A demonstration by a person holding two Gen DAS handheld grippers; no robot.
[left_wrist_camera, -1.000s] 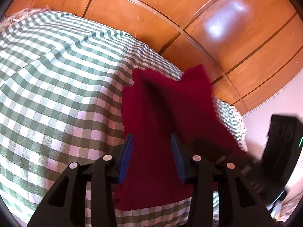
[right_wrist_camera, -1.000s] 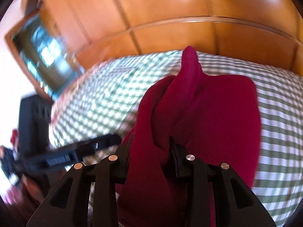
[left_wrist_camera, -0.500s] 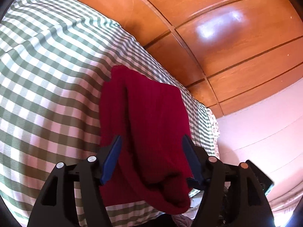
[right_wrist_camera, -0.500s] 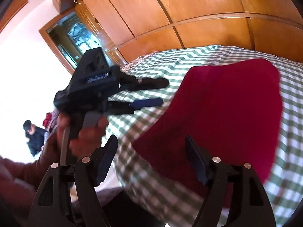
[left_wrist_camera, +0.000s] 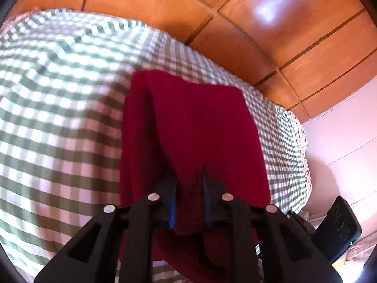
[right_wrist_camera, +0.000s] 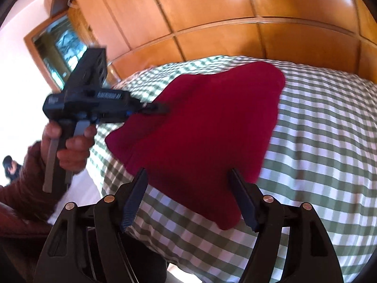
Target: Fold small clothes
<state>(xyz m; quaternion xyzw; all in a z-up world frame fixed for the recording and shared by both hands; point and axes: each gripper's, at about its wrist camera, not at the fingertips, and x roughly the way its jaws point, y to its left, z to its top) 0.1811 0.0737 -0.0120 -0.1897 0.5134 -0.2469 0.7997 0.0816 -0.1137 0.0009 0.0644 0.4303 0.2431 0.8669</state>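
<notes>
A dark red garment (left_wrist_camera: pixel 195 127) lies folded on the green-and-white checked bed cover (left_wrist_camera: pixel 59 118). My left gripper (left_wrist_camera: pixel 188 176) is closing its jaws on the garment's near edge, and a fold of red cloth is pinched between the blue pads. The right wrist view shows the same gripper (right_wrist_camera: pixel 162 108) at the left edge of the garment (right_wrist_camera: pixel 207 127), held by a hand (right_wrist_camera: pixel 70 146). My right gripper (right_wrist_camera: pixel 187 173) stands open above the garment's near edge, and its pads touch nothing.
A polished wooden panelled wall (right_wrist_camera: pixel 235 23) rises behind the bed. The bed's edge drops off close to both grippers (right_wrist_camera: pixel 165 231). A framed doorway or window (right_wrist_camera: pixel 59 44) is at the left, and a person (right_wrist_camera: pixel 10 167) stands far off there.
The right gripper let go of the bunched garment and drew back, open. The garment dropped flat. The left jaws widened, then closed on the garment's near edge.
</notes>
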